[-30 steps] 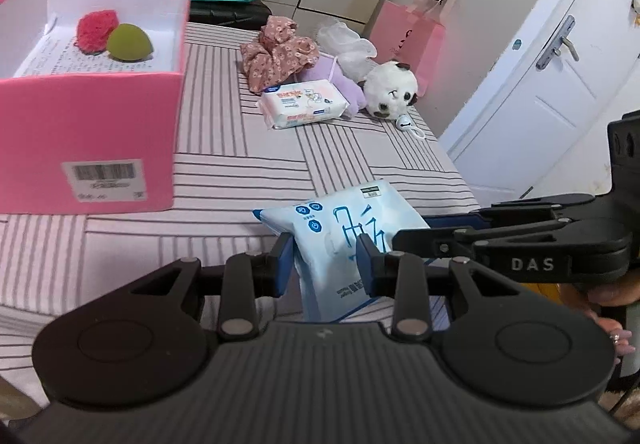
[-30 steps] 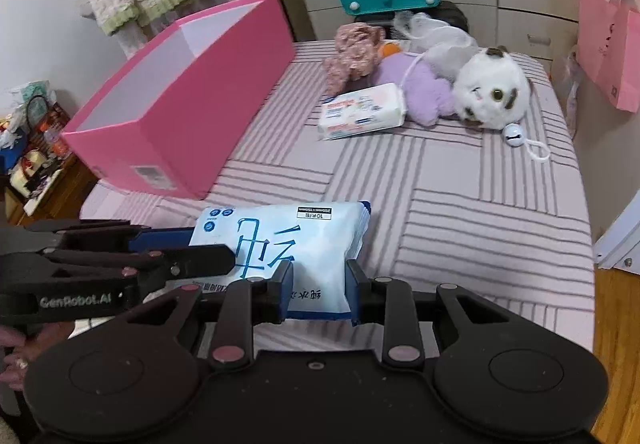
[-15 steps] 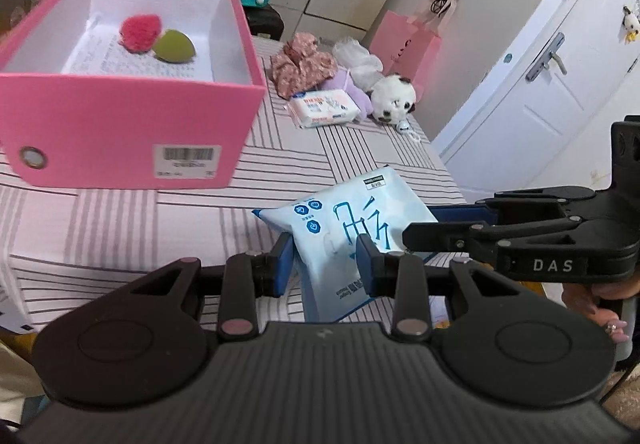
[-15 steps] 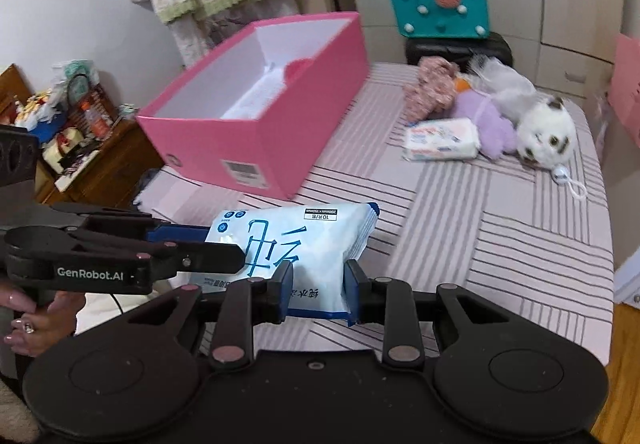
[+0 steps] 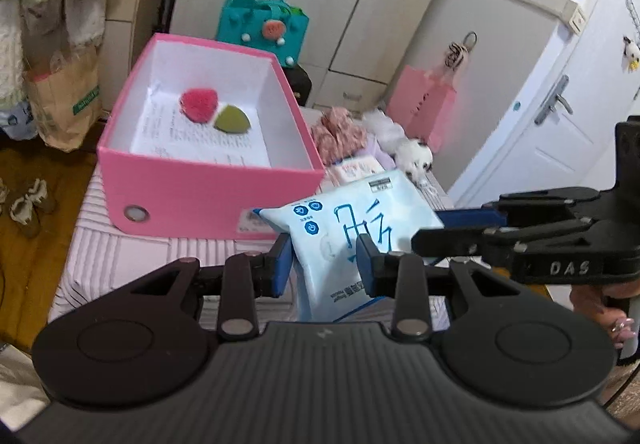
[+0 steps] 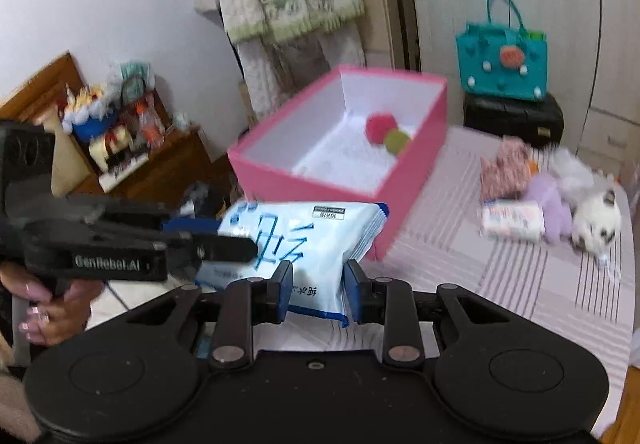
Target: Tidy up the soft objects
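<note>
While the striped surface [image 6: 532, 272] is seen widest from the right wrist, with a wooden cabinet [image 6: 132, 160] beside it, a white door [image 5: 560, 132] is shown only from the left wrist. Behind the pack, the pink box [image 5: 208, 196] is seen holding two small balls. The blue tissue pack [image 5: 352, 232] is held aloft, clamped by both the left claw [image 5: 322, 264] and the right claw [image 6: 316, 288].

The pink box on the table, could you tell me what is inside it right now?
Inside the pink box: a red puff, a green sponge and printed paper. Its near wall hides the closest floor strip.
</note>
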The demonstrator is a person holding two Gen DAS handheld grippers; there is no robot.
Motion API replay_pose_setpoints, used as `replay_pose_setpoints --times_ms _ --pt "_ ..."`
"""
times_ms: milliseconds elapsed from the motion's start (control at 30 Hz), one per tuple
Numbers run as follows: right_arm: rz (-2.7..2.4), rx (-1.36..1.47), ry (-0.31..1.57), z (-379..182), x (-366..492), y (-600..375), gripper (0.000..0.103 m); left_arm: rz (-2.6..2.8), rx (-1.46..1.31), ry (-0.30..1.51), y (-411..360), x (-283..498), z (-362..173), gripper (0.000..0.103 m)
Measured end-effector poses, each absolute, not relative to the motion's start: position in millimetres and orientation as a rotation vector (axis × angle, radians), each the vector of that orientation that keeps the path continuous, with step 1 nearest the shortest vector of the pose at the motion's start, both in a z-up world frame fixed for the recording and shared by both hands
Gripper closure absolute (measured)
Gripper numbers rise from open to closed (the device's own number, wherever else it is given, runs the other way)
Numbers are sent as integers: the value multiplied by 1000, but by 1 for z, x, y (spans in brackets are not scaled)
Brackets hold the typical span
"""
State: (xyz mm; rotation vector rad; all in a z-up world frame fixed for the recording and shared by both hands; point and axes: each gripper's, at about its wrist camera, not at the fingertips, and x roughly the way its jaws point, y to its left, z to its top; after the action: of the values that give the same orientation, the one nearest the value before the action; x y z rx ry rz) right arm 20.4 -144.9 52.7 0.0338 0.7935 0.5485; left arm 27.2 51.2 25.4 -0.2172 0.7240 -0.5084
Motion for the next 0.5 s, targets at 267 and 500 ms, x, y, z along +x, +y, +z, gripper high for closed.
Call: replay_pose_setpoints --times_ms 267,500 --pt "562 -54 707 76 48 -123 68 -482 -210 644 68 49 50 70" --pt "563 -74 692 82 98 -110 68 -432 -156 579 75 99 65 70"
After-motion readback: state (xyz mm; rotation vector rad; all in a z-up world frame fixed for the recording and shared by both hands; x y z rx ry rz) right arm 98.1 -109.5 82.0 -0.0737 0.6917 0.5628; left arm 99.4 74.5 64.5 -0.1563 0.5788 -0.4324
